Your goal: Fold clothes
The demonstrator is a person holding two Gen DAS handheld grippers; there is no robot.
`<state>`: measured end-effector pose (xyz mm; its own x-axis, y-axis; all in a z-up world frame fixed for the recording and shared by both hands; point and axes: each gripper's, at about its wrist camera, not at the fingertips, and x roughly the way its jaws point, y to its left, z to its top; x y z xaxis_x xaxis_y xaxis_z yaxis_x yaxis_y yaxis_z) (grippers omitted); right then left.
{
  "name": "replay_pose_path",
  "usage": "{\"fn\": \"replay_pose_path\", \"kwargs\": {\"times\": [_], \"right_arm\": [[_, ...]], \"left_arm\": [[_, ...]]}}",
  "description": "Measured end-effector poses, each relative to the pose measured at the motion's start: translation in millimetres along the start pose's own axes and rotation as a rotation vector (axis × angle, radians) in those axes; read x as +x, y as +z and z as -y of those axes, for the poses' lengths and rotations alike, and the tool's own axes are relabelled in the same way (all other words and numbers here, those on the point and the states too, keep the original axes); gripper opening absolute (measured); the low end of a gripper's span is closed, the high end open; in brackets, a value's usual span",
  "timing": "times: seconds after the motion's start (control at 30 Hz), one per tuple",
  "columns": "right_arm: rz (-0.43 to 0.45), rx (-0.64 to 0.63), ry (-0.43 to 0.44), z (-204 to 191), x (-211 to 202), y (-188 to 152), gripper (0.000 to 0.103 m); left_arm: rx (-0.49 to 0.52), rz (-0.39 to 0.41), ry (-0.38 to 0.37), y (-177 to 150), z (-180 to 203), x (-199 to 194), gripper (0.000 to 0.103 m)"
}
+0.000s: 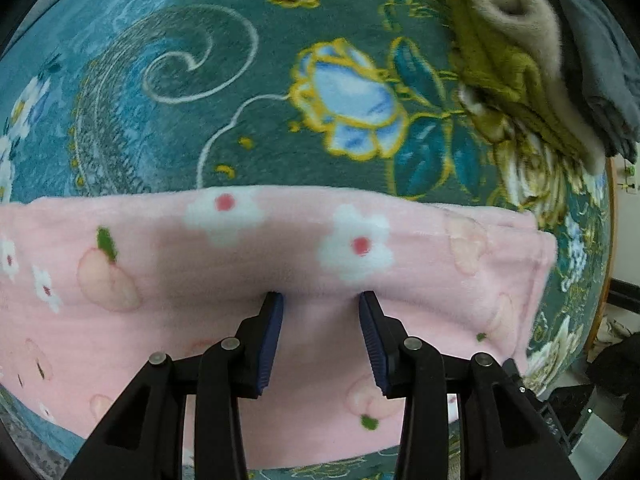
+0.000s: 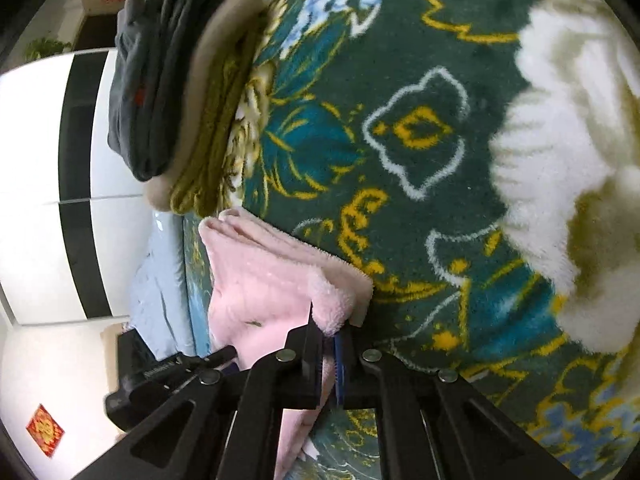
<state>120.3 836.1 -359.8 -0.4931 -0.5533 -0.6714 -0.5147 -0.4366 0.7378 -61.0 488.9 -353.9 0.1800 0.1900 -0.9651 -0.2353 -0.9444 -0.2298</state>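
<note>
The left gripper (image 1: 321, 300) points steeply down at the pink garment (image 1: 248, 264), its jaws partly open; the blue-padded fingertips (image 1: 274, 312) press into the fleece with a band of the fabric between them, and whether the pads actually pinch that fabric cannot be told from the left wrist view. The right gripper (image 2: 330, 330) has its jaws closed almost completely, clamped on a fluffy corner of the same garment, which bulges out just above the pads (image 2: 340, 360). The pink garment, printed with white flowers and peach shapes, lies as a folded band across the floral blanket (image 1: 200, 92) that covers the supporting surface; its far fold edge runs straight across the left wrist view, and its right end lies near the right edge of the blanket. In the right wrist view the garment's layered folds are visible at its end, close beside the stack of folded clothes (image 2: 180, 92). That stack, with olive-green, beige and dark grey items, sits at the edge of the blanket, near the pink garment but apart from it.
</note>
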Motion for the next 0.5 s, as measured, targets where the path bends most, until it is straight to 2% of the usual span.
{"fn": "replay_pose_path", "kwargs": {"times": [0.07,0.2,0.27,0.3,0.37,0.47,0.5], "right_arm": [[-0.016,-0.024,-0.01,-2,-3,2,0.008],[-0.016,-0.087,-0.025,-14,-4,1,0.008],[-0.016,-0.085,-0.017,-14,-2,0,0.008],[-0.015,-0.086,-0.016,-14,-1,0,0.008],[-0.016,-0.079,-0.009,-12,0,-1,0.008],[-0.015,-0.057,0.006,-7,-2,-2,0.008],[-0.013,-0.05,0.011,-6,-2,-2,0.008]], "left_arm": [[0.052,0.005,-0.036,6,19,-5,0.041],[0.273,0.036,-0.094,25,76,-14,0.041],[0.467,0.025,-0.089,40,114,-8,0.045],[0.559,0.013,-0.081,46,128,-2,0.051],[0.739,-0.009,-0.062,54,149,12,0.052],[0.93,-0.067,0.003,49,145,16,0.053],[0.965,-0.063,-0.002,48,149,16,0.052]]}}
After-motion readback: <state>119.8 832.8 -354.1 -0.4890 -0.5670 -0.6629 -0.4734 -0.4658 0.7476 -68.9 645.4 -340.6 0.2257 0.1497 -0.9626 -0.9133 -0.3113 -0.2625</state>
